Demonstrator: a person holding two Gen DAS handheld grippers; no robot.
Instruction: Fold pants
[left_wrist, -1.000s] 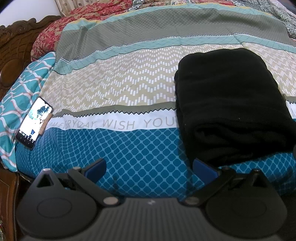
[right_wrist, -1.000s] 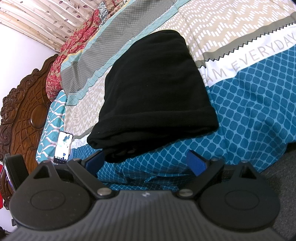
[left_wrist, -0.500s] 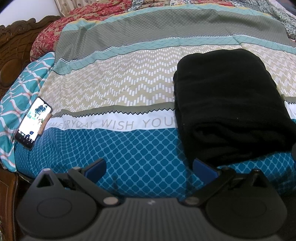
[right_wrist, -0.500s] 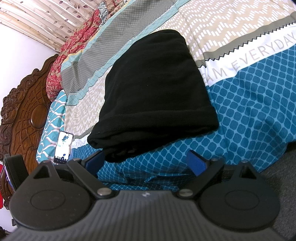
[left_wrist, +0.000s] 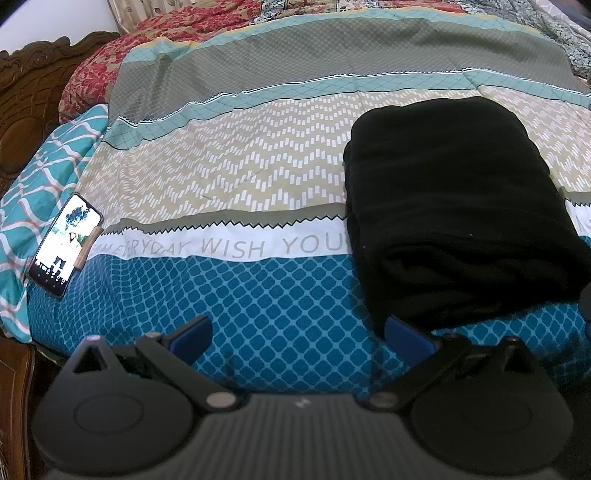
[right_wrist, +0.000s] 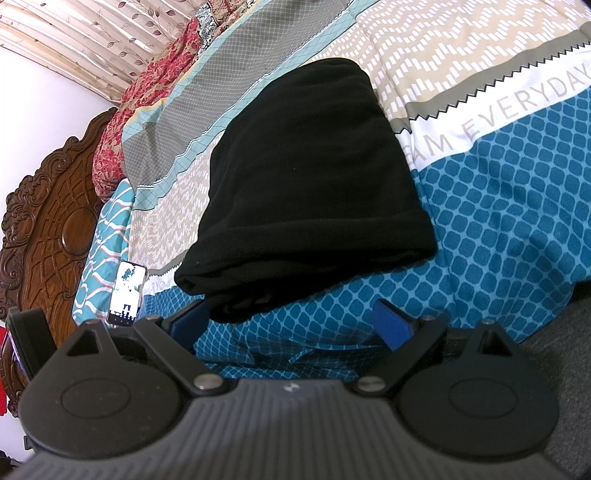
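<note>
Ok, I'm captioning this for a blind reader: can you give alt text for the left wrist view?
Black pants, already folded into a thick bundle, lie on a patterned bedspread ahead and to the right of the open left claw, which holds nothing. A phone with its screen lit rests at the bed's left edge, near a carved wooden headboard.

A home bedroom. A bed (left_wrist: 258, 155) fills both views, spread with a patterned quilt (left_wrist: 280, 295) printed with words, against a carved wooden headboard (right_wrist: 48, 221). A red floral blanket (right_wrist: 147, 92) lies by leaf-print curtains (right_wrist: 81, 40). A phone (left_wrist: 64, 245) rests on a teal pillow (left_wrist: 48, 173).
</note>
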